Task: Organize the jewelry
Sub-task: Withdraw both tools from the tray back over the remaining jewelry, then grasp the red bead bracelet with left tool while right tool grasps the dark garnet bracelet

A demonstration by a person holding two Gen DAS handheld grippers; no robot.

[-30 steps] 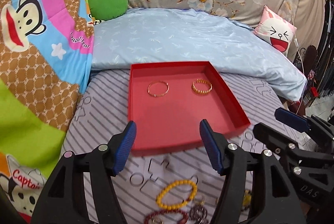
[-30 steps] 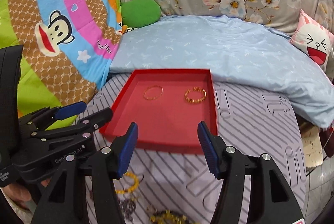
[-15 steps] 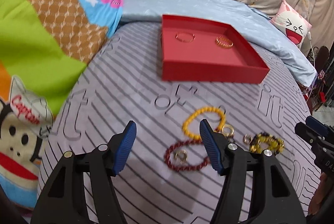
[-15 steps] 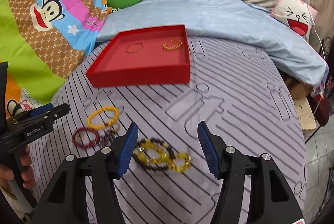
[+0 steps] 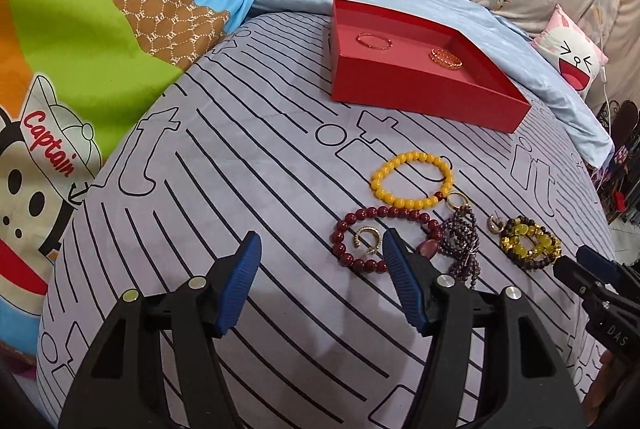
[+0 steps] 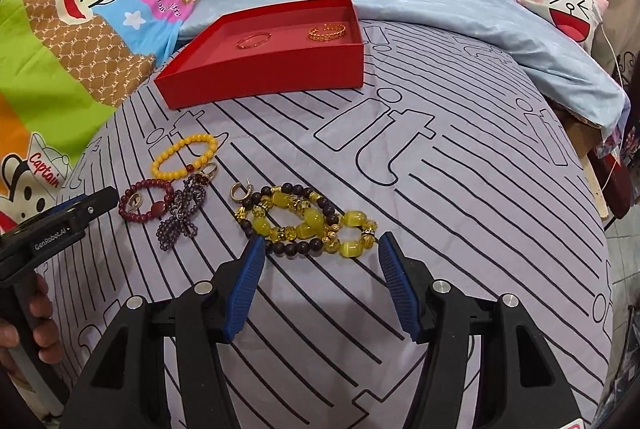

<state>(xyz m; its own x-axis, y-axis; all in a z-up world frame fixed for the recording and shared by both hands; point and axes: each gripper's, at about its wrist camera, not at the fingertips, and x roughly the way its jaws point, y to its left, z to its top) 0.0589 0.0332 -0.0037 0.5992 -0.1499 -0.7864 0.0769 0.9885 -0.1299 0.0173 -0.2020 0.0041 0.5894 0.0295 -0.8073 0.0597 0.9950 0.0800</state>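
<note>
A red tray (image 5: 420, 101) (image 6: 264, 73) lies on the striped bed cover with a thin gold bangle (image 5: 374, 40) (image 6: 254, 40) and a gold chain bangle (image 5: 445, 58) (image 6: 327, 31) inside. In front of it lie a yellow bead bracelet (image 5: 412, 181) (image 6: 185, 156), a dark red bead bracelet (image 5: 376, 241) (image 6: 144, 200), a purple bead strand (image 5: 462, 241) (image 6: 180, 217) and a yellow-and-black bead bracelet (image 5: 528, 243) (image 6: 308, 221). My left gripper (image 5: 320, 281) hovers open just left of the red bracelet. My right gripper (image 6: 320, 285) is open right in front of the yellow-and-black bracelet.
A small gold hoop earring (image 5: 366, 241) lies inside the red bracelet, another (image 6: 240, 191) beside the yellow-and-black one. A blue quilt (image 6: 440, 1) and cartoon blanket (image 5: 100, 29) border the cover. A hand (image 6: 24, 337) holds the left gripper's handle.
Both grippers have pulled back from the tray and sunk toward the cover, bringing the loose bracelets into view ahead of them. Jaws kept the same width.
</note>
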